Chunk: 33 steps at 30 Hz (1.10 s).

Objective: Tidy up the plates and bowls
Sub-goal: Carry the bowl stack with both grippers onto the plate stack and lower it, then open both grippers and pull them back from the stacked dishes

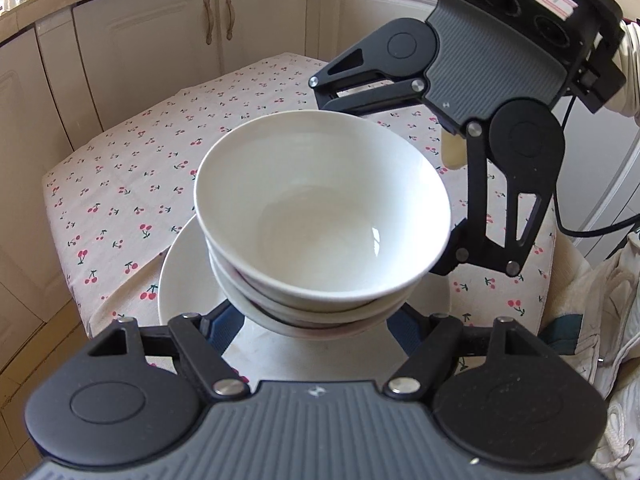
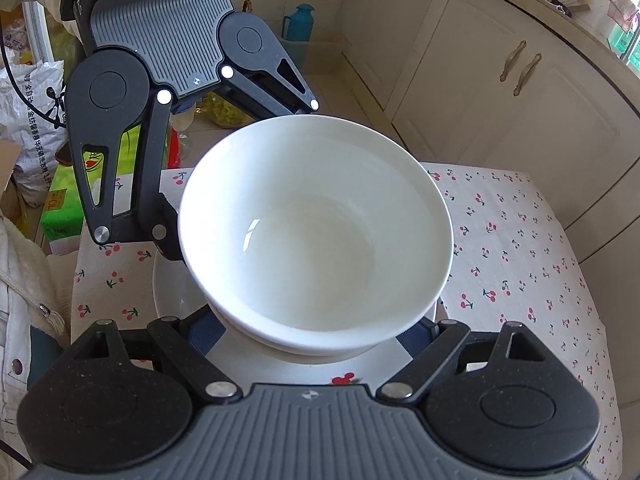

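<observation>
Stacked white bowls [image 1: 320, 216] between both grippers' jaws, over plate [image 1: 184, 280]

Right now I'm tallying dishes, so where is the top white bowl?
Centre of both wrist views: the top white bowl sits nested on other bowls above a white plate on the cherry tablecloth, between both grippers.

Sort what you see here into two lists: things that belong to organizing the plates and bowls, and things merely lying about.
Belongs to the job:
stacked white bowls
white plate under them
left tongs
right tongs

Just lying about:
cherry-print tablecloth
teal flask
green carton
printed sack
</observation>
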Available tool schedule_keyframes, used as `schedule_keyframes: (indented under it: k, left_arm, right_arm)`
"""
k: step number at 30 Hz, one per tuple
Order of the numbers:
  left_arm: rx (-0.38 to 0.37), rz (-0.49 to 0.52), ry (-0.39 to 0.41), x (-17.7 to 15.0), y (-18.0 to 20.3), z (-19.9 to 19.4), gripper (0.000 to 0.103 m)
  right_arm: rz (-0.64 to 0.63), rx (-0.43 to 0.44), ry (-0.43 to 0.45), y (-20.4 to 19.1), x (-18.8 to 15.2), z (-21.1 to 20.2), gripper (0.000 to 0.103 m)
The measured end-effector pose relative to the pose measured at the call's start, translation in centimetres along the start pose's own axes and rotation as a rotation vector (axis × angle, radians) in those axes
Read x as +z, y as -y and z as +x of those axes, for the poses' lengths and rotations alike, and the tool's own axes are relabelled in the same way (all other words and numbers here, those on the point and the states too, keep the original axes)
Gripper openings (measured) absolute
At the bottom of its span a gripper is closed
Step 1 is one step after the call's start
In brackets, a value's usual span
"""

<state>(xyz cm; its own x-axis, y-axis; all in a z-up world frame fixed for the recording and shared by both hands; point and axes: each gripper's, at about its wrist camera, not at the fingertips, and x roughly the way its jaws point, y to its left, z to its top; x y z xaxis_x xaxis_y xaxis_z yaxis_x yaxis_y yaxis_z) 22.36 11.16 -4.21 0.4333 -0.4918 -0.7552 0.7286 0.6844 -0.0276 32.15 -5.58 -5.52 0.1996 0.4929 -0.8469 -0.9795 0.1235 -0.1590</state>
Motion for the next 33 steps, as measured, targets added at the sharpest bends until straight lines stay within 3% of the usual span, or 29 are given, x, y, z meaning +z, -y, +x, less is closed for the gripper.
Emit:
schedule_keyframes:
  k: [18,23,25,33]
  left_arm:
    - [0.008,-0.033,0.023,-0.4,0.0,-0.3,0.078]
    - [0.043,-0.022,0.041,-0.6,0.8,-0.8,0.080]
    - [0.054,-0.023,0.063,-0.7,1.3,-1.3,0.092]
    - [0.190,-0.011,0.137,-1.1,4.9,-3.8,0.099]
  right_arm:
    - [0.054,0.010,0.004,0.6,-0.6,-0.1,0.093]
    - [0.039,-0.027,0.012,-0.2,-0.6,-0.2,0.096]
    - [0.041,-0.040,0.019,-0.4,-0.7,-0.5,0.101]
    - [0.047,-0.114,0.061,-2.8,-1.0,-3.5,0.103]
